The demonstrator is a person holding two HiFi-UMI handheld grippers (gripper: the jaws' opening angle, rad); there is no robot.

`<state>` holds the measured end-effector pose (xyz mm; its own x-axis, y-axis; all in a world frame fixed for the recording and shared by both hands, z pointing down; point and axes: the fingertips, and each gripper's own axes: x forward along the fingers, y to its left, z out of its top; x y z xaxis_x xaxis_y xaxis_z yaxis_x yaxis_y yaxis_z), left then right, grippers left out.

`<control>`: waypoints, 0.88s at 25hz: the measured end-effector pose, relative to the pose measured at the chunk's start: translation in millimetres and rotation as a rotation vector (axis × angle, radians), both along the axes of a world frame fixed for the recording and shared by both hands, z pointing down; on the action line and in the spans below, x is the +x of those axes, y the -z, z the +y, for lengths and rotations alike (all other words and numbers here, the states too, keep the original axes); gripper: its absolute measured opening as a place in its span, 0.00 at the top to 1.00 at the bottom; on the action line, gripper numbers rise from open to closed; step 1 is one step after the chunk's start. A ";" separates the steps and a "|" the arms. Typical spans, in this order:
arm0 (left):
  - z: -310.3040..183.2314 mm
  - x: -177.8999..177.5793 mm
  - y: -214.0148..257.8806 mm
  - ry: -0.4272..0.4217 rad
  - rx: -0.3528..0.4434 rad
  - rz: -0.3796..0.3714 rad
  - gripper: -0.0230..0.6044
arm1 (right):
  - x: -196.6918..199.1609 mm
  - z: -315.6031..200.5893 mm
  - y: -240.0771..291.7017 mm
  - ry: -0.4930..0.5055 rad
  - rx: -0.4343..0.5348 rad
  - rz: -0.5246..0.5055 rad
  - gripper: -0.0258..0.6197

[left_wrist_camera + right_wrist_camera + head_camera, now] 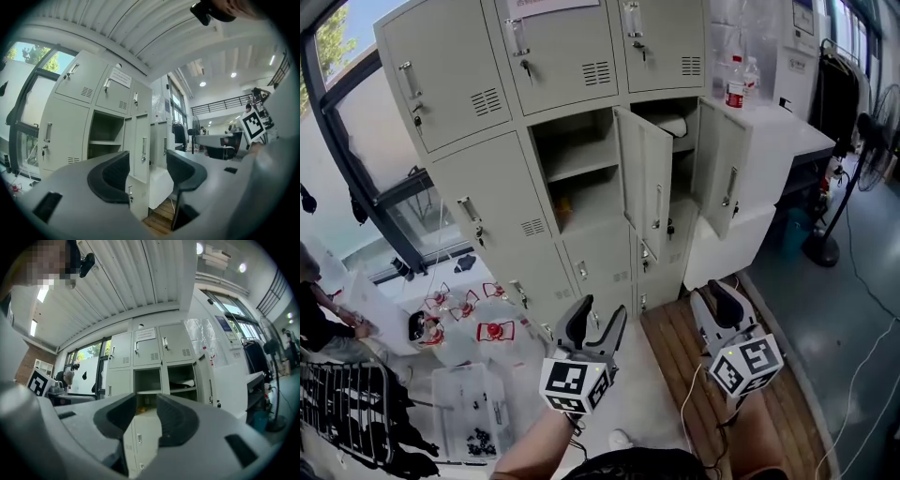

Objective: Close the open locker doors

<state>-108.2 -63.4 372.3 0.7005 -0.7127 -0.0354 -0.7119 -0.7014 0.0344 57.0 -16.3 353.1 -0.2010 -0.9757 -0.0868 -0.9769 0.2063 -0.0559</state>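
Though open, two locker doors [644, 183] [722, 169]

- An industrial-style lab or workshop hall is suggested.
- Grey metal lockers [487, 187] are set beside a big window [366, 131].
- A corrugated ceiling [126, 282] and a railed gallery [220, 106] are seen.
- A fan [879, 127] and floor bins [469, 398] are kept nearby.

Matt painted metal lockers [497, 202], smooth doors [645, 178]; shiny metal handles [411, 80]; rough wood-plank floor [667, 339]; glossy clear plastic bottles [735, 80].
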 end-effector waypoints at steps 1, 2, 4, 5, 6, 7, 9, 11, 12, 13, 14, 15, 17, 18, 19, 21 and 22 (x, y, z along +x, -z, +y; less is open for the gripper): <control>-5.4 -2.7 -0.7 -0.010 -0.001 -0.002 0.58 | -3.4 -5.3 0.4 -0.008 0.000 0.000 0.77; -10.3 -5.1 -1.2 -0.019 -0.001 -0.004 0.58 | -6.2 -10.1 1.3 -0.015 0.000 0.002 0.77; -19.9 -9.9 -1.4 -0.031 -0.003 -0.003 0.58 | -10.8 -18.2 3.5 -0.028 0.001 0.001 0.77; -24.6 -11.6 -1.3 -0.036 -0.005 0.000 0.58 | -12.2 -21.7 4.0 -0.035 0.000 -0.002 0.77; -28.8 -12.4 -1.3 -0.041 -0.006 0.002 0.58 | -13.2 -24.8 4.1 -0.040 -0.001 -0.003 0.77; -32.4 -12.2 -1.5 -0.046 -0.007 0.005 0.58 | -13.7 -27.4 3.9 -0.045 -0.003 -0.002 0.77; -38.4 -9.5 -2.4 -0.057 -0.010 0.009 0.58 | -13.2 -31.9 3.2 -0.051 -0.009 0.002 0.77; -43.0 -4.9 -3.4 -0.067 -0.015 0.009 0.58 | -10.5 -35.8 3.0 -0.056 -0.013 0.005 0.77; -44.7 -1.7 -3.7 -0.072 -0.016 0.006 0.58 | -8.4 -37.6 3.4 -0.059 -0.014 0.004 0.77; -46.3 1.9 -3.9 -0.078 -0.016 0.003 0.58 | -5.8 -39.6 4.1 -0.061 -0.014 0.004 0.77; -48.3 5.5 -3.9 -0.082 -0.015 0.000 0.58 | -3.0 -42.0 4.8 -0.062 -0.012 0.005 0.77; -50.8 9.1 -3.7 -0.085 -0.013 -0.002 0.58 | 0.3 -45.0 4.9 -0.062 -0.011 0.003 0.77; -57.5 16.3 -3.4 -0.085 -0.008 -0.006 0.57 | 7.6 -52.8 3.1 -0.061 -0.009 -0.005 0.77; -61.4 20.2 -3.5 -0.084 -0.007 -0.007 0.57 | 11.5 -57.1 2.1 -0.060 -0.009 -0.008 0.77; -65.4 24.6 -3.7 -0.083 -0.007 -0.009 0.57 | 15.8 -61.8 1.4 -0.058 -0.009 -0.011 0.77; -74.5 35.4 -3.7 -0.080 -0.006 -0.013 0.57 | 25.1 -72.8 1.3 -0.049 -0.007 -0.017 0.77; -79.7 41.8 -3.3 -0.079 -0.005 -0.015 0.57 | 30.1 -79.1 2.0 -0.043 -0.005 -0.016 0.77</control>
<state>-66.3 -143.1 375.7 0.7552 -0.6552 -0.0211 -0.6546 -0.7554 0.0275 87.1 -95.3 351.1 -0.1574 -0.9839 -0.0846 -0.9838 0.1637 -0.0726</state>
